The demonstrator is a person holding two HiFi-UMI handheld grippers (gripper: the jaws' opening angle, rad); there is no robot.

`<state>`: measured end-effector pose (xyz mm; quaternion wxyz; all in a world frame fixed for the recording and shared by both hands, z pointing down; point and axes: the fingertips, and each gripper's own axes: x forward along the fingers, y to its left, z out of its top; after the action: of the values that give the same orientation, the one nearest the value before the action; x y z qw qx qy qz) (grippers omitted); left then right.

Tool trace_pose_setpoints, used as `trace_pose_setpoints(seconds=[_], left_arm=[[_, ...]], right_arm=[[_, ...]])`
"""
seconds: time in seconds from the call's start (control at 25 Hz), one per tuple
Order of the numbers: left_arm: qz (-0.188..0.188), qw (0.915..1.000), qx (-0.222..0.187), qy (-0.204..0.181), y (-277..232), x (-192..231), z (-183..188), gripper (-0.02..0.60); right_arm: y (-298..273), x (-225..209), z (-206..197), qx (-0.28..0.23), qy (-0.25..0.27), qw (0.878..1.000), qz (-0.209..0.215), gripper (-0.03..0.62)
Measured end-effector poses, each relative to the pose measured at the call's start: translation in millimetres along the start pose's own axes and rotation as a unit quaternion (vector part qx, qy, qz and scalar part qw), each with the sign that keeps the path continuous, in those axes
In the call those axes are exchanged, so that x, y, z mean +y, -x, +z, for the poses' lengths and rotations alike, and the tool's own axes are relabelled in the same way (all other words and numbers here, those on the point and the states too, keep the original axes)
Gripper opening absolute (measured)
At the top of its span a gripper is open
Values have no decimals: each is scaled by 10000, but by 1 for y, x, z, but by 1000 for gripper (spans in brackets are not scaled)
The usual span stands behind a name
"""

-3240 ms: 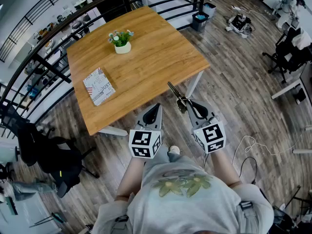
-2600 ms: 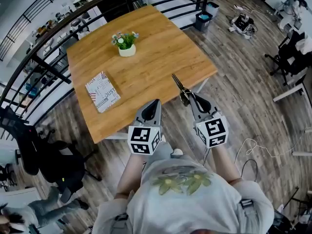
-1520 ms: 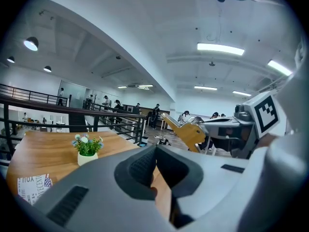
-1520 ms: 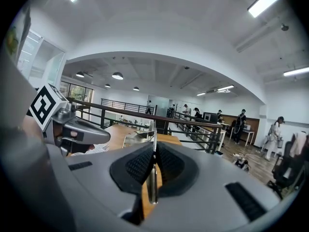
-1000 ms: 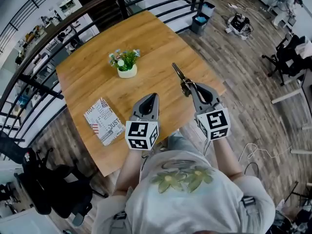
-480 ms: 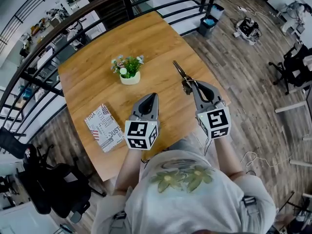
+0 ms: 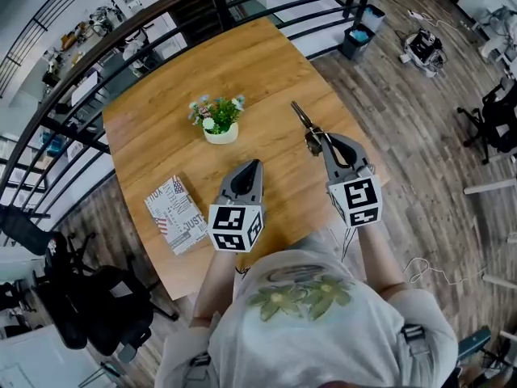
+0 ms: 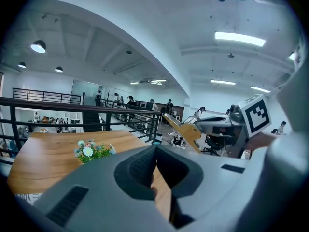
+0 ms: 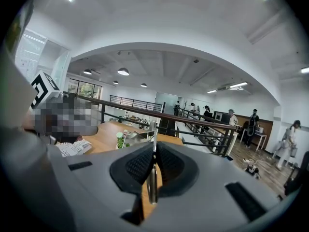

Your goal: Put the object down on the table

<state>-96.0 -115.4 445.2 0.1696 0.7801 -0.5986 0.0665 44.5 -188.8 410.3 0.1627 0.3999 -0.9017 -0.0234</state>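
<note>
A: How will this thing handle, and where is it?

B: Your right gripper (image 7: 323, 138) has its fingers clamped on a slim metal tool (image 7: 300, 120), scissors-like as far as I can tell. It hangs over the desk (image 7: 161, 120), off to the right of the flower pot (image 7: 220, 124). I'd judge it stiff, light and hard. It is probably slick on the pads, and it may pivot, because you hold it by one end and the long pointed part sticks out forward. The right gripper view shows it edge-on between the fingers (image 9: 152, 187).

A: And the other side?

B: Your left gripper (image 7: 251, 166) has its fingers together with nothing in them.

A: Room to set it down?

B: Bare wood lies all round the flower pot, and the booklet (image 7: 176, 214) is well apart from it, toward you and to the left. Watch the desk edge to the right of the pot and the railing (image 7: 161, 6) beyond it. Lay the tool flat.
</note>
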Motion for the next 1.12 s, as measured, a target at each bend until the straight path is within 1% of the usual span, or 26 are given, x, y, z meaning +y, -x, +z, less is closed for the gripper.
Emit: trace_pose_setpoints(seconds=[0.52,0.88,1.12], left_arm=[[309,9995,97,65,-11,14,-4,12],[597,9978,183,215,-13,31,-11,13],[668,9970,235,323,-18,38,-15,13]], right_arm=[[-33,-3,-17,196,279,9990,301,8],[-61,6,-30,363,400,9967,610,8],[-75,9,-40,473,469,9949,764,8]])
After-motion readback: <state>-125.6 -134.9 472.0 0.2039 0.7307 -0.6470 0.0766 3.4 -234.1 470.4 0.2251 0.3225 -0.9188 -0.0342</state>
